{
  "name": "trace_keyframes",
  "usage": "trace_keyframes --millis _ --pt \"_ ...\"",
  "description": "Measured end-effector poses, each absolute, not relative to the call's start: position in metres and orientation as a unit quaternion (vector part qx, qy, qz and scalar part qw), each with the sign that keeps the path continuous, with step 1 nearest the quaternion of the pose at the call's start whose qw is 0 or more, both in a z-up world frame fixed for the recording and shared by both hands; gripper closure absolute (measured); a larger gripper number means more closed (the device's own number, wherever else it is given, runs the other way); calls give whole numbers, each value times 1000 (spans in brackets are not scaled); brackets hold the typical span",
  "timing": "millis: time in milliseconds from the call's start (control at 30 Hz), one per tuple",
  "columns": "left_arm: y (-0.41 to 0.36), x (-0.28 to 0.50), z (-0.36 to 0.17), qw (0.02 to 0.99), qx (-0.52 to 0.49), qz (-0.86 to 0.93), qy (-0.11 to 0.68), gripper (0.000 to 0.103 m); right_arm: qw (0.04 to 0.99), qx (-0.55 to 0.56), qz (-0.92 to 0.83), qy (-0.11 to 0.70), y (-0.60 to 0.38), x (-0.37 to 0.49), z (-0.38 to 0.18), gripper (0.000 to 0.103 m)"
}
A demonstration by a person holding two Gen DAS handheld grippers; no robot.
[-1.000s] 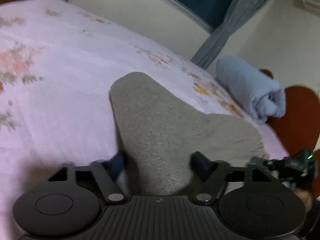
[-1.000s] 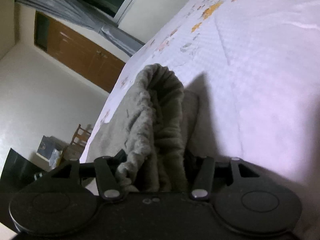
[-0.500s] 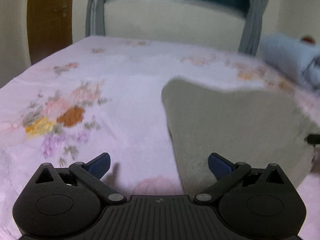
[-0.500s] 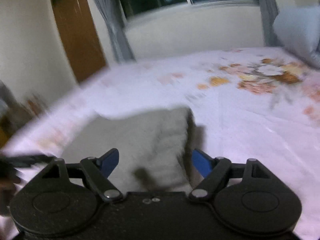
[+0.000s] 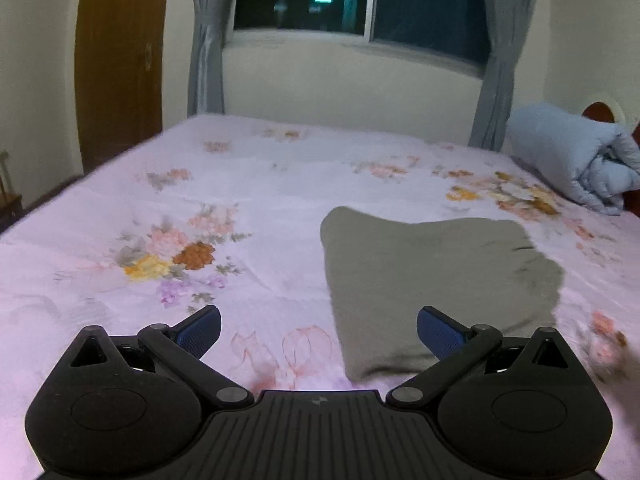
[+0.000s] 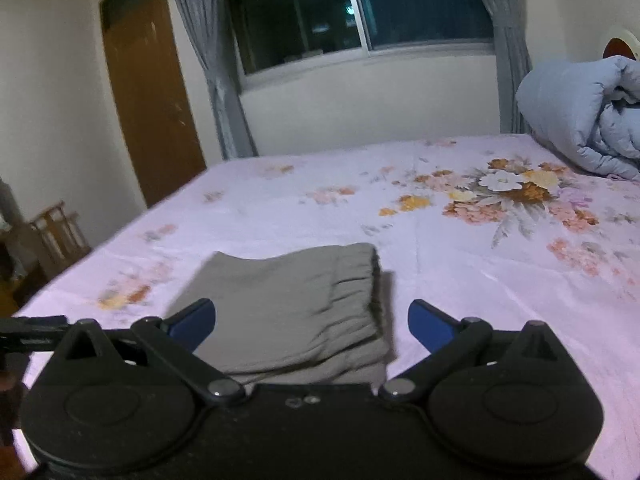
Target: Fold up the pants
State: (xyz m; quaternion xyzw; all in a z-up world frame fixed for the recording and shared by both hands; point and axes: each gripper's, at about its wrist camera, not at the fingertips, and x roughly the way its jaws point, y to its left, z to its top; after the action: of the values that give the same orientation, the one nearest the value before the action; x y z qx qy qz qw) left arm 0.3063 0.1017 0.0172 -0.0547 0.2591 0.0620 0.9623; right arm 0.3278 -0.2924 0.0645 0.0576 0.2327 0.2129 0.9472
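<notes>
Left wrist view: the left tool (image 5: 319, 333) hovers level over the bed (image 5: 248, 200), jaws spread wide and holding nothing. The folded pants (image 5: 432, 280) lie flat ahead, to its right.

Right wrist view: the right tool (image 6: 311, 322) (also wide open, empty) hangs just above the pants (image 6: 288, 304), waistband side rightward; whether it touches them is unclear.

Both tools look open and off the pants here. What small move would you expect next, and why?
Probably a small retreat of both tools from the bed, or at most a light pat. The grey pants lie as a compact stack on the floral sheet, layered edges at the waistband side. The left tool and right tool are open, holding nothing.
</notes>
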Motion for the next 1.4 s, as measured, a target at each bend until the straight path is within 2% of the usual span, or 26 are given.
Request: trace_keyframes --millis 333,733,933,1067,1233,1400 --pt "72 173 25 975 -53 45 213 0 973 0 183 138 -322 173 60 6" --pt "46 73 21 988 -49 29 142 0 983 -2 152 100 -330 105 50 6" --pt "32 51 6 990 2 29 139 0 986 0 141 92 -330 90 33 6" --pt "40 59 4 985 -22 45 163 0 983 -8 153 101 -328 93 32 6" --pt "47 53 2 987 -42 43 151 0 974 -19 196 111 -315 89 31 6" --pt "43 56 1 988 -35 35 146 0 976 -47 164 133 -300 95 26 6"
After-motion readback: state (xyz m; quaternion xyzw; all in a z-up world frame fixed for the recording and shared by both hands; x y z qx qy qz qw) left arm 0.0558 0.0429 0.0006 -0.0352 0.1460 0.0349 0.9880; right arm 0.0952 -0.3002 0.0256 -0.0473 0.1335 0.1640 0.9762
